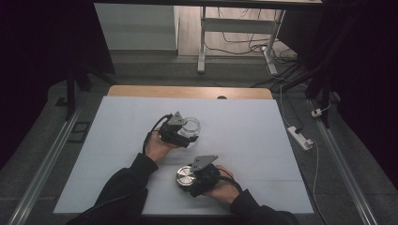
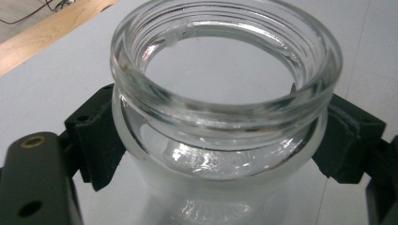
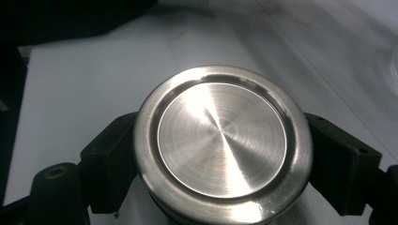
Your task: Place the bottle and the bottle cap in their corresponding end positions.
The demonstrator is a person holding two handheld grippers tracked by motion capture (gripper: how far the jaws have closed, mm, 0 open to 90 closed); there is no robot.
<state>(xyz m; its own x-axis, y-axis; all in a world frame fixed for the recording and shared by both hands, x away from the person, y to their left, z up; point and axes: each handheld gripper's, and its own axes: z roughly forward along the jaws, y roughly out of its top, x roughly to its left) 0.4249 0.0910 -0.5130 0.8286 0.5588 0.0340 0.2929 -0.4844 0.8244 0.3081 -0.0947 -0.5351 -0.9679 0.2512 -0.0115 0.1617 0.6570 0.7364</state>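
Left gripper view: left gripper [image 2: 220, 140] jaws are clamping an empty threaded glass jar [image 2: 225, 93]; nearby, right gripper [image 3: 220, 154] jaws are gripping its brushed-steel round lid [image 3: 221, 140].

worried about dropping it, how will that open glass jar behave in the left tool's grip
The glass jar is rigid and probably fragile if dropped. Its smooth, glossy wall looks slippery, so it could slide between the left tool's pads, which press it just under the threaded neck. It looks empty, so likely light.

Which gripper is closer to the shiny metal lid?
Right. The right gripper clamps the metal lid; the left gripper is farther up the table, gripping the glass jar.
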